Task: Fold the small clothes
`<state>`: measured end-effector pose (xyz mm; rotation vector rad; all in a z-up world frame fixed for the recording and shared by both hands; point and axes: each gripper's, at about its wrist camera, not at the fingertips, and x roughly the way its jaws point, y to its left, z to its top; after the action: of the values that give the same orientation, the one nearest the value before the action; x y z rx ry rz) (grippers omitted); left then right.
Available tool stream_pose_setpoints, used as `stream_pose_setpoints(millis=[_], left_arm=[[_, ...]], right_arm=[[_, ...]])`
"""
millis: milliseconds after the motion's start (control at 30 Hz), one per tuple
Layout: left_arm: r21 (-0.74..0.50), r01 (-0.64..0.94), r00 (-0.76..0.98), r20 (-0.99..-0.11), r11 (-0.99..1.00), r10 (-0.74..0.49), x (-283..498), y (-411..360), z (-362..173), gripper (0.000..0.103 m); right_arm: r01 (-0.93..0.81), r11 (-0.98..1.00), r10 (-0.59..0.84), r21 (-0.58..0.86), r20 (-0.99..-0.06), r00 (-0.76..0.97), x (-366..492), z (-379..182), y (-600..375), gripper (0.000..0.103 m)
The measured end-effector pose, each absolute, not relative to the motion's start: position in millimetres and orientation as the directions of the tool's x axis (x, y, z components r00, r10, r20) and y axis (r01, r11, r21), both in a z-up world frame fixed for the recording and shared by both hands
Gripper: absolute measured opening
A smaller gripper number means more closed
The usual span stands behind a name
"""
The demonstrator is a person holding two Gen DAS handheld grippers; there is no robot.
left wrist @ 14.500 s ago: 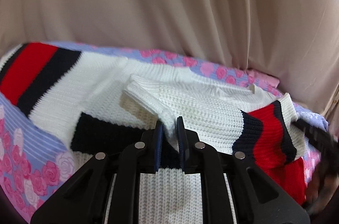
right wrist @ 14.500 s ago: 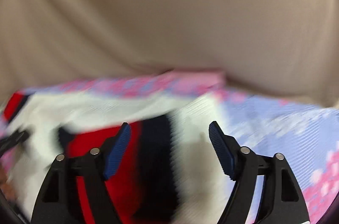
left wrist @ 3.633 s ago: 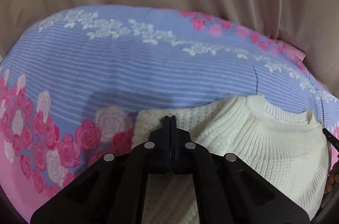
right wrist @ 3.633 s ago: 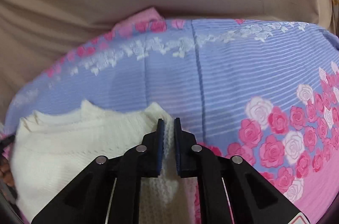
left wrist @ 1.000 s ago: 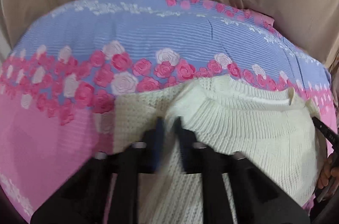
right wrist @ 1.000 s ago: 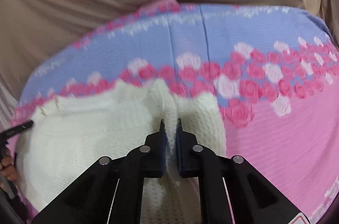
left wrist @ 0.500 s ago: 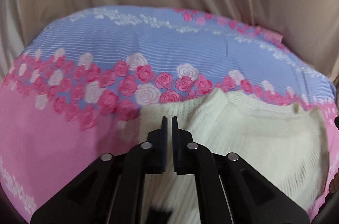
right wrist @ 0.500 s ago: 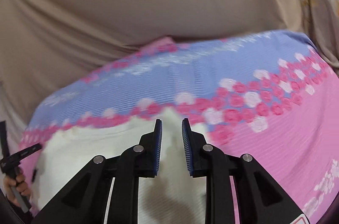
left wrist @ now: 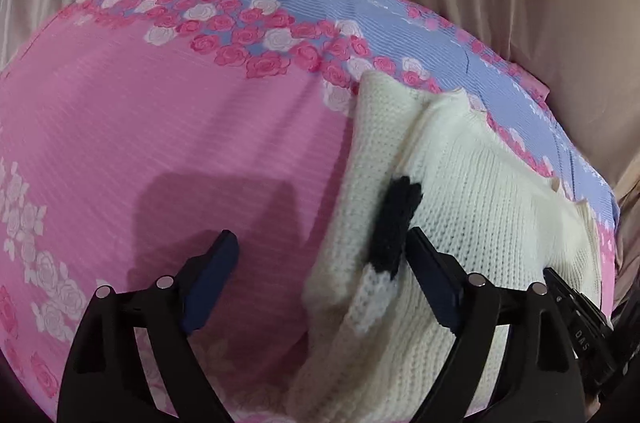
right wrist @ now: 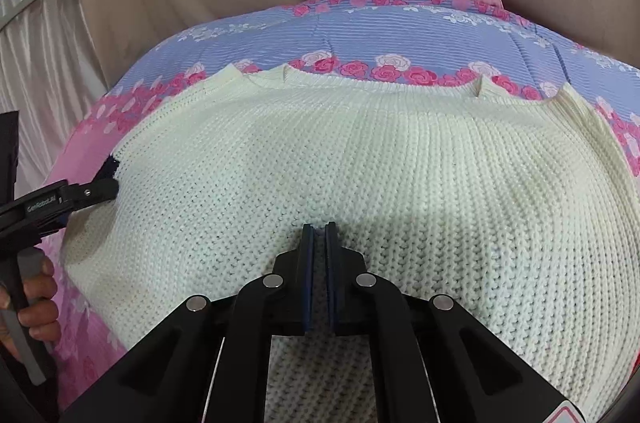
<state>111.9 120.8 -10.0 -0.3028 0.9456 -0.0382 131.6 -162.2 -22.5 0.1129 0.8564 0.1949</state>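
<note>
The left gripper, pinched shut half a second ago, now gapes wide and empty at the sweater's nine-o'clock edge — the fold looks released. The right gripper presses nearly closed onto its middle; whether it pinches knit, I cannot tell. The cream bundle lies flat on the floral bedspread, a black stripe peeking out at nine o'clock.

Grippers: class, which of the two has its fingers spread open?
The left gripper: its fingers stand wide apart beside the sweater, while the right gripper is shut.

Left wrist: we look down close past our fingers | right wrist: likewise | shared: sweater, bedspread.
</note>
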Motion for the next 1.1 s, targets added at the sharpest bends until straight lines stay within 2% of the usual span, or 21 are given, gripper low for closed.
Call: stream_pose_setpoints(millis=[67,100,133,233,367,500,600,633,700,733,767,800,833,933,1033,1100], left_arm=[[-0.305,-0.067,0.583,-0.785,0.95,-0.211,117,115,-9,0.072],[-0.343,-0.043,0.569,-0.78,0.938,-0.259,121,113,-9,0.044],[-0.402,-0.022,0.541,-0.775,0.915,-0.327,126,110,-8,0.026],[-0.403,0.023,0.588,-0.734,0.915,-0.338,123,98,23,0.022],[-0.344,0.242,0.663,-0.624,0.907,-0.414,100,35,93,0.021],[-0.286,0.466,0.613,-0.578,0.837,-0.539,85,-58,121,0.021],[-0.252,0.566,0.509,-0.643,0.785,-0.573,89,-139,92,0.025],[-0.218,0.586,0.477,-0.686,0.781,-0.549,93,-169,70,0.031],[-0.196,0.583,0.428,-0.751,0.789,-0.503,97,-198,36,0.037],[-0.21,0.564,0.391,-0.783,0.799,-0.483,97,-202,22,0.044],[-0.242,0.568,0.378,-0.772,0.786,-0.511,90,-197,20,0.049],[-0.251,0.573,0.392,-0.752,0.78,-0.53,83,-189,24,0.06],[-0.234,0.562,0.437,-0.73,0.793,-0.525,76,-173,31,0.074],[-0.175,0.515,0.564,-0.668,0.839,-0.486,57,-124,52,0.091],[-0.163,0.412,0.614,-0.677,0.896,-0.406,54,-72,56,0.092],[-0.162,0.347,0.605,-0.713,0.924,-0.353,54,-59,42,0.092]], right_arm=[[-0.124,0.973,0.228,0.194,-0.726,0.649,128,-24,-165,0.004],[-0.126,0.971,0.234,0.201,-0.72,0.654,128,-24,-166,0.004],[-0.127,0.969,0.243,0.213,-0.714,0.657,124,-21,-168,0.004],[-0.112,0.95,0.29,0.291,-0.693,0.66,114,-13,-181,0.007],[-0.054,0.944,0.266,0.325,-0.656,0.706,88,9,-215,0.021],[0.044,0.916,0.237,0.4,-0.626,0.743,56,17,-271,0.023],[0.134,0.901,0.18,0.413,-0.636,0.751,31,13,-311,0.028],[0.162,0.894,0.166,0.418,-0.643,0.748,24,9,-323,0.031],[0.21,0.882,0.142,0.423,-0.661,0.737,12,2,-342,0.031],[0.22,0.879,0.135,0.423,-0.663,0.736,5,2,-349,0.031],[0.227,0.88,0.123,0.418,-0.661,0.74,-2,3,-355,0.031],[0.231,0.883,0.111,0.41,-0.658,0.745,-7,5,-357,0.033],[0.226,0.887,0.105,0.402,-0.652,0.751,-11,9,-358,0.041],[0.167,0.878,0.162,0.448,-0.608,0.777,-10,23,-357,0.065],[0.079,0.838,0.295,0.54,-0.57,0.767,9,27,-344,0.077],[0.051,0.817,0.361,0.574,-0.579,0.731,33,21,-332,0.08]])
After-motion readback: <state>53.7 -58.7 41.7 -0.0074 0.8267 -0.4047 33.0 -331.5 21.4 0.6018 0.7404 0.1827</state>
